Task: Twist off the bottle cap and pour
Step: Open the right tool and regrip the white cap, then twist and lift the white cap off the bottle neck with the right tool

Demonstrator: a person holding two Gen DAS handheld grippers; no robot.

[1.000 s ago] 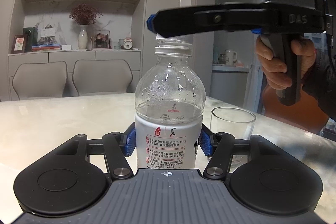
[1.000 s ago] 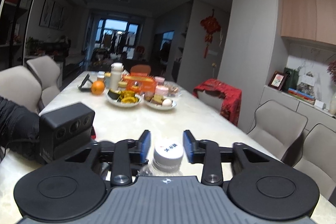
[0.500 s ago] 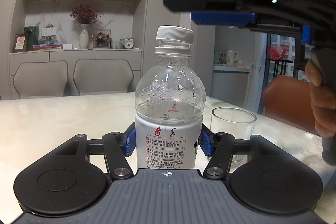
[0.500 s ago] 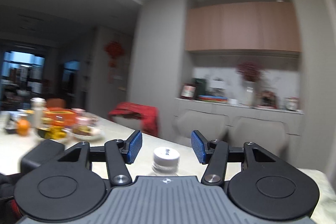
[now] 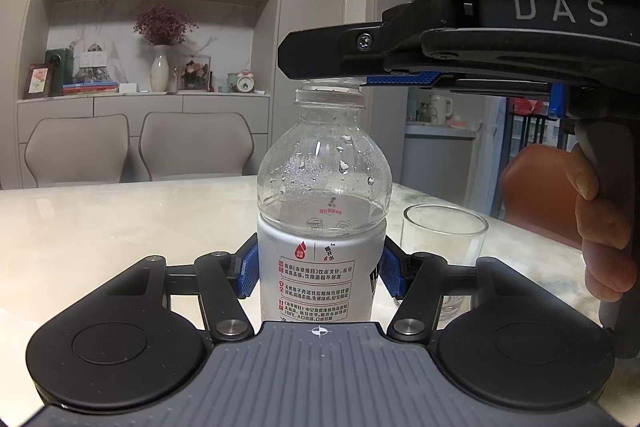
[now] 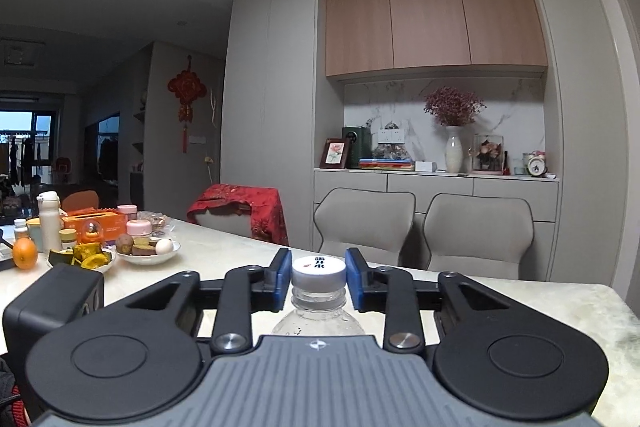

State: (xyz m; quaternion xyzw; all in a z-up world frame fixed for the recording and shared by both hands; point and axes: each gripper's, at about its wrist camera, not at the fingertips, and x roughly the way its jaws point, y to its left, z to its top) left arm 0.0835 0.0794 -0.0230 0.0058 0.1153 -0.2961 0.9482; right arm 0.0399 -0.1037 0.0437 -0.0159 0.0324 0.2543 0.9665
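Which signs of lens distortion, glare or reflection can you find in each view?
Left wrist view: fisheye bends the wall edges; the bottle shows bright highlights and droplets; the tabletop reflects light softly. Right wrist view: ceiling lines and cupboards curve; the cap is sharp; the far window is overexposed.

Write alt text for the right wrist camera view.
The right gripper closes its blue pads on the white cap of a clear water bottle standing on a marble dining table; two grey chairs behind.
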